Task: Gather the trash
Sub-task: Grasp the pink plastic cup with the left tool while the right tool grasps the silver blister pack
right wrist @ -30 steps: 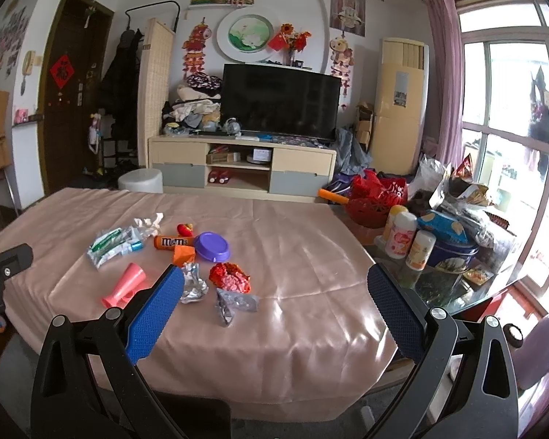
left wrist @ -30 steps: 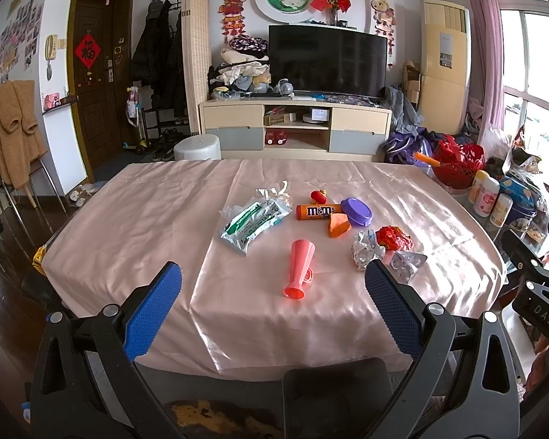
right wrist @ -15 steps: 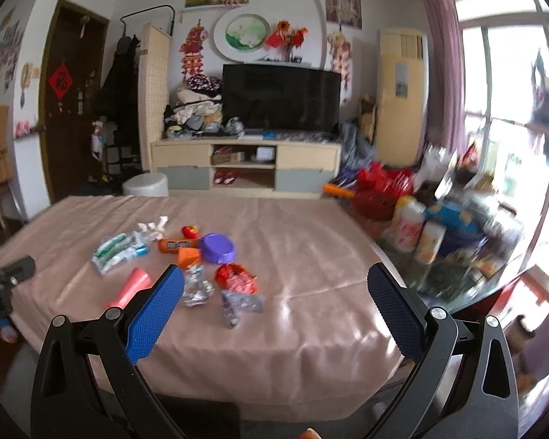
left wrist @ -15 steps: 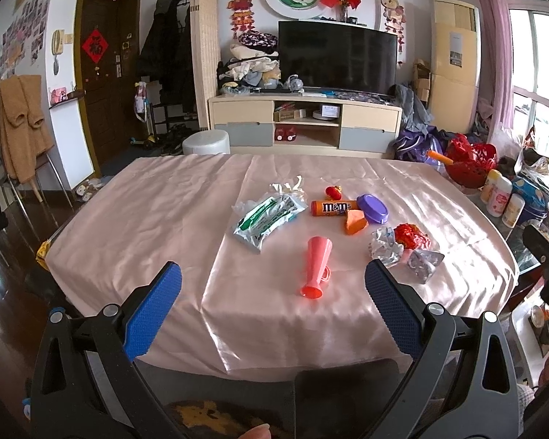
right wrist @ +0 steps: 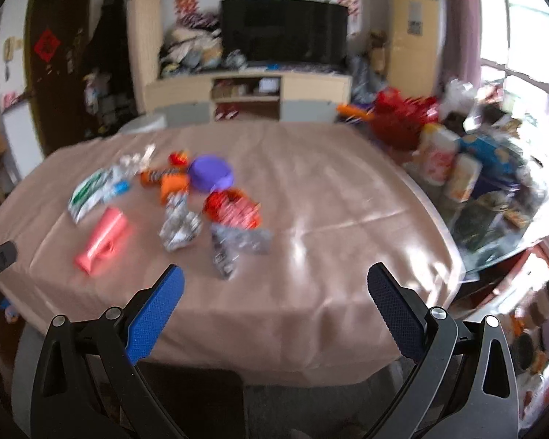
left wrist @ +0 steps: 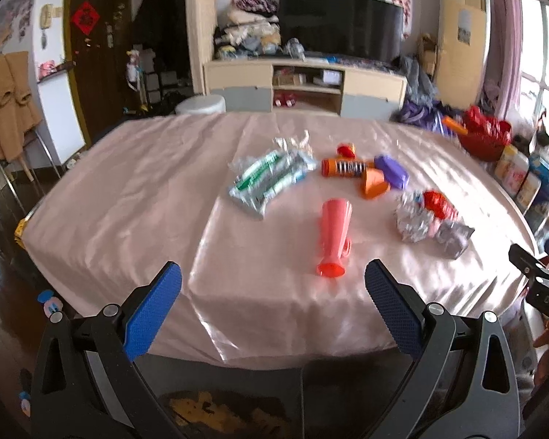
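— Where is the trash found?
— Scattered mid-tabletop; the pink cup lies nearest.
— And the jaws?
— Both grippers (left, right) are held released, empty; the cup's narrow stem should be straddled.

left cam: above table near edge, faces TV wall.
right cam: same, more right.
shared: trash ahead of jaws.

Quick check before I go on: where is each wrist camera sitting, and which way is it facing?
Left wrist: on the left gripper, facing across the pink table toward the TV; open jaws frame the pink cup; right gripper's edge shows at right.
Right wrist: on the right gripper, further right, same heading; open jaws, silver wrapper ahead.
Shared: cup, purple lid, TV.
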A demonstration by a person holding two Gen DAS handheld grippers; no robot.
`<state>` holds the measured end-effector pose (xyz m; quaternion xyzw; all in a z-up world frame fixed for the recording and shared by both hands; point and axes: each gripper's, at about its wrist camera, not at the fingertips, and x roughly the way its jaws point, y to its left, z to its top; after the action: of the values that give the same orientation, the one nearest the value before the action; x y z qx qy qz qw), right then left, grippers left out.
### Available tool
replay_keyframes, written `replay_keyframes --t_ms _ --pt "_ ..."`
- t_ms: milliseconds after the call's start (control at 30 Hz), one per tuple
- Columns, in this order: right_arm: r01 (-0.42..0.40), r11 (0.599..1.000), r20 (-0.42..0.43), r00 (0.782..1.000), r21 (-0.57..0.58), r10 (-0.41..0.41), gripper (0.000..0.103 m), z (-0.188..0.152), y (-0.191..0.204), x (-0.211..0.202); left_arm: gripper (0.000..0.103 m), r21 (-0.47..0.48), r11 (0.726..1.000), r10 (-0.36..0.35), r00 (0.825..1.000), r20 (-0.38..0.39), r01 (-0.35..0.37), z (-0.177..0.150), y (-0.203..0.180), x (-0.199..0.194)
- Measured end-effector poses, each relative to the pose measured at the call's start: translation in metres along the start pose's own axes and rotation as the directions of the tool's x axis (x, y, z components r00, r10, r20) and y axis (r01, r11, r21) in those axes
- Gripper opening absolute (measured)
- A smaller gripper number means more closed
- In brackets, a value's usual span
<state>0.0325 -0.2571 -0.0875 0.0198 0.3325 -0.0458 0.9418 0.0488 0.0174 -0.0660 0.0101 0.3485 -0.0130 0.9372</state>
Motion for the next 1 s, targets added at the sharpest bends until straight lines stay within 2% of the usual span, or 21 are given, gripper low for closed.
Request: replay_keyframes --t_ms 33,133,300,467,500,600,667,900,1000 --pt "-0.040 0.999 -0.027 0.999 -0.007 0.040 0.100 -0.003 0.004 0.009 0.095 0.018 1.000 -0.004 1.000 -0.020 0.004 -0.002 -0.002 0.009" --pt "-0.092 0.996 -0.073 0.993 0.010 0.093 0.100 -0.009 0.012 0.029 0.095 0.063 0.998 -0.010 0.999 -0.040 0.012 -0.004 -0.009 0.023" --pt "-0.065 0.997 -0.053 0.996 0.035 0.066 0.099 -0.009 0.011 0.043 0.095 0.090 0.991 -0.091 0.991 -0.095 0.099 -0.004 -0.023 0.056" --pt "-0.129 0.986 -0.072 0.988 0.102 0.137 0.075 -0.006 0.003 0.060 0.095 0.104 0.983 -0.136 0.982 -0.128 0.150 -0.003 -0.035 0.084" --pt "-0.138 0.984 -0.083 0.986 0.111 0.147 0.074 -0.007 0.003 0.064 0.094 0.108 0.982 -0.142 0.981 -0.132 0.157 -0.003 -0.038 0.089" --pt "-0.140 0.984 -0.088 0.985 0.111 0.150 0.067 -0.007 0.005 0.073 0.086 0.119 0.978 -0.151 0.978 -0.142 0.169 -0.002 -0.043 0.102" --pt "-0.141 0.984 -0.083 0.985 0.108 0.150 0.062 -0.006 0.007 0.078 0.078 0.134 0.977 -0.147 0.978 -0.148 0.167 -0.001 -0.046 0.110" --pt "-0.143 0.985 -0.073 0.986 0.096 0.150 0.042 0.000 0.011 0.092 0.068 0.154 0.966 -0.189 0.972 -0.136 0.209 0.003 -0.052 0.124" --pt "-0.146 0.985 -0.070 0.986 0.095 0.153 0.031 0.000 0.011 0.094 0.059 0.168 0.962 -0.197 0.972 -0.129 0.217 0.005 -0.054 0.126"
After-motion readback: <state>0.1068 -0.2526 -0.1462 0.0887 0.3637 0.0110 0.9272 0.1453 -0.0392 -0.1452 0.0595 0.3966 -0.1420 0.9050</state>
